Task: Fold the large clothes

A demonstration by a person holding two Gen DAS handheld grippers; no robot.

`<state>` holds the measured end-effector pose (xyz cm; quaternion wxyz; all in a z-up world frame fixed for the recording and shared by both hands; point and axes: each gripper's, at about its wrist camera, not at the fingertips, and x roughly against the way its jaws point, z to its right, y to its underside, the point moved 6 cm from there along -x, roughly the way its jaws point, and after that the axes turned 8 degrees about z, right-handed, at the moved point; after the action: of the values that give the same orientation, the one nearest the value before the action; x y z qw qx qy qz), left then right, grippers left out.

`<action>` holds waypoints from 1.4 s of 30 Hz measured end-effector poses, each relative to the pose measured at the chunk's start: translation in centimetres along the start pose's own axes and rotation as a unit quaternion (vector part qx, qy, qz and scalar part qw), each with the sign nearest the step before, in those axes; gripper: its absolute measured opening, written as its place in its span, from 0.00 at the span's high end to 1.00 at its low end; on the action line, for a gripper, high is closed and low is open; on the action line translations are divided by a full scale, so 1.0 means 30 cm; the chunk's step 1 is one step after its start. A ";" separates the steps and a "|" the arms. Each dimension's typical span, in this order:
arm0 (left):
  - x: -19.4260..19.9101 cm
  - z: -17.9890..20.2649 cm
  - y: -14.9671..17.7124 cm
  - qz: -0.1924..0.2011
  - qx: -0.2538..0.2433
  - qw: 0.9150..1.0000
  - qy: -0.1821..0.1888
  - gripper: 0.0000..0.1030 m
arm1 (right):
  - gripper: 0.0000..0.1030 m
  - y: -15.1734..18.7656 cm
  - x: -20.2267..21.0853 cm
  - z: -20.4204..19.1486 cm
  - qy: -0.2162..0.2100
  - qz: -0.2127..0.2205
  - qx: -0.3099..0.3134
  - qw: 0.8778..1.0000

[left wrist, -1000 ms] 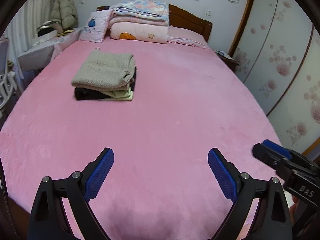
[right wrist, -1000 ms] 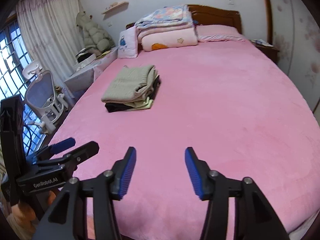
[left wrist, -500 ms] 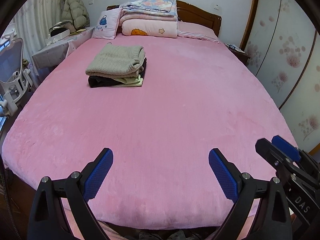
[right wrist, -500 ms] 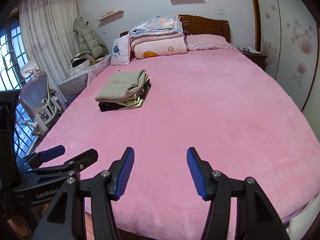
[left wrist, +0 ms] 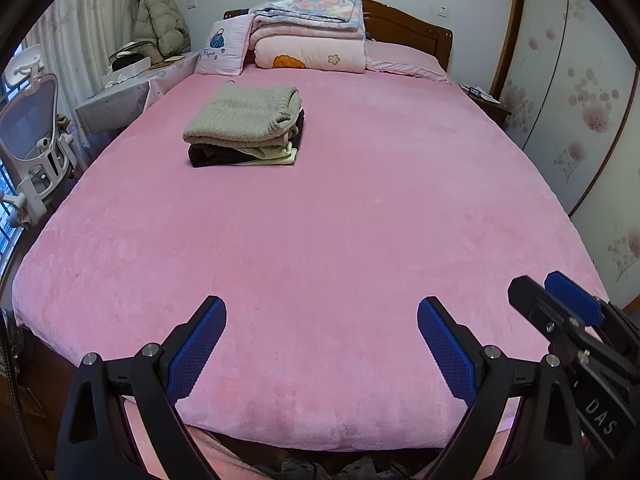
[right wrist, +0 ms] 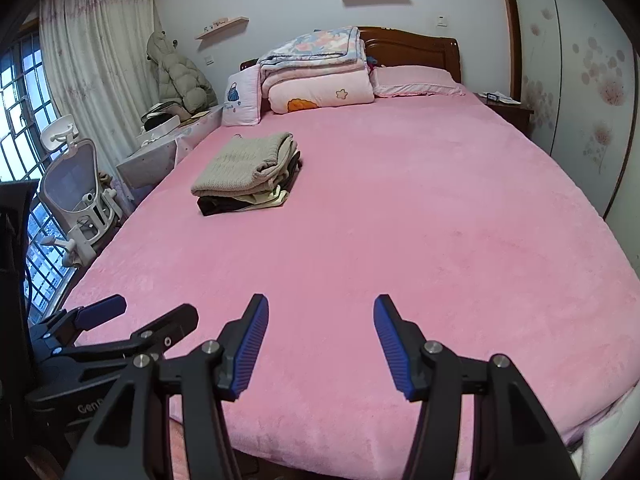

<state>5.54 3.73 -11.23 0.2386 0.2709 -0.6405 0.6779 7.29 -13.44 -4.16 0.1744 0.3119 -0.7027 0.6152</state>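
A stack of folded clothes (left wrist: 245, 126), with a beige knit on top and dark and pale pieces under it, lies on the far left part of the pink bed (left wrist: 340, 220); it also shows in the right wrist view (right wrist: 250, 172). My left gripper (left wrist: 322, 320) is open and empty, above the bed's foot edge. My right gripper (right wrist: 320, 320) is open and empty too, beside the left one, far from the stack. The right gripper shows at the right edge of the left wrist view (left wrist: 560, 312), and the left gripper at the left of the right wrist view (right wrist: 132, 316).
Folded quilts (left wrist: 312, 44) and pillows (left wrist: 222, 50) are piled against the wooden headboard (left wrist: 404, 32). A white office chair (right wrist: 76, 196) and a cluttered desk (right wrist: 168, 140) stand left of the bed. A nightstand (right wrist: 506, 110) and wardrobe doors (left wrist: 580, 92) are at the right.
Both grippers have pulled back from over the bed towards its foot and tilted up. The foot edge of the bed now shows below them. Both stay open.
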 end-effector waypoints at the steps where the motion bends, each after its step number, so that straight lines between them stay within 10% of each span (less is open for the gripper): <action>1: 0.001 0.000 0.001 0.001 -0.001 1.000 0.000 0.07 | 0.47 0.004 0.001 -0.001 0.000 0.000 0.000 1.000; 42: 0.004 0.006 0.004 -0.007 -0.006 1.000 -0.007 0.07 | 0.47 0.019 -0.001 -0.002 -0.004 0.004 -0.002 1.000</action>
<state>5.37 3.54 -11.24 0.2409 0.2789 -0.6442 0.6702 6.93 -13.35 -4.60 0.1696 0.3117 -0.7059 0.6130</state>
